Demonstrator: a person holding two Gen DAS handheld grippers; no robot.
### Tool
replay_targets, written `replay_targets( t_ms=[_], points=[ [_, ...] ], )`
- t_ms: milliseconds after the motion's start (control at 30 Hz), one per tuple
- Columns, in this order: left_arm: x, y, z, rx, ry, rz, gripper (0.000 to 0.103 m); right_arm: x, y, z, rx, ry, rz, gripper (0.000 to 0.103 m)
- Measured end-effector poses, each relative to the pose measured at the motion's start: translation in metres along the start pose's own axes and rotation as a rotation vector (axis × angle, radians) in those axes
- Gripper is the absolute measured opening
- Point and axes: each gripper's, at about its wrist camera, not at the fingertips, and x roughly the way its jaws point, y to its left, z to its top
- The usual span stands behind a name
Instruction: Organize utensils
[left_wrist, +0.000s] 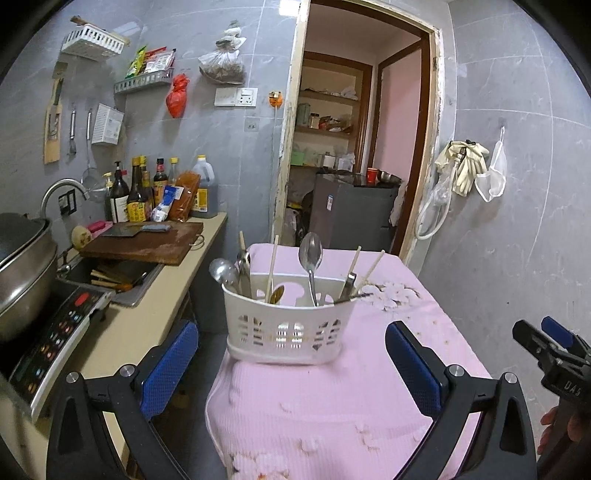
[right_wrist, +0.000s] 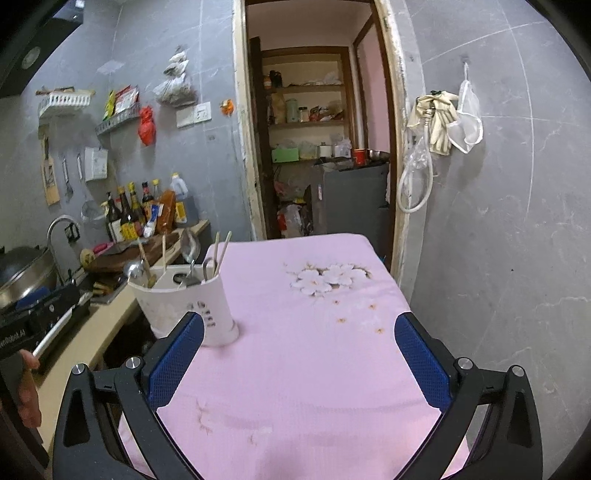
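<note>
A white slotted utensil basket (left_wrist: 284, 325) stands near the left edge of a table under a pink cloth (left_wrist: 332, 406). Several spoons (left_wrist: 311, 254), chopsticks (left_wrist: 272, 266) and a ladle (left_wrist: 220, 271) stick up out of it. My left gripper (left_wrist: 291, 354) is open, its blue pads wide apart just short of the basket and clear of it. In the right wrist view the basket (right_wrist: 184, 310) sits to the left, behind the left pad. My right gripper (right_wrist: 299, 350) is open over bare cloth (right_wrist: 314, 369) and holds nothing.
A counter on the left carries a wooden cutting board (left_wrist: 144, 243) with a cleaver, bottles (left_wrist: 140, 192), a sink (left_wrist: 110, 275), a pot (left_wrist: 22, 266) and an induction cooker (left_wrist: 55, 339). An open doorway (left_wrist: 354, 147) lies beyond the table. Gloves (left_wrist: 463, 166) hang on the right wall.
</note>
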Motion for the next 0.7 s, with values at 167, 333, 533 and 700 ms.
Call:
replay_targets(
  t_ms=[167,333,533,700],
  points=[
    [-0.01,-0.003,-0.007,0.0,-0.012,0.024,0.102,-0.006,0.001,-0.006,-0.012,0.009,0.021,0.102],
    [-0.015,-0.003,-0.012,-0.002,-0.013,0.035,0.102,-0.008,0.001,-0.008,-0.01,0.011,0.028,0.102],
    [-0.015,-0.003,-0.013,0.002,-0.011,0.037,0.102,-0.009,-0.002,-0.007,-0.002,0.01,0.024,0.102],
    [-0.016,-0.004,-0.014,0.011,-0.008,0.038,0.102,-0.008,-0.004,-0.007,0.0,0.009,0.024,0.102]
  ],
)
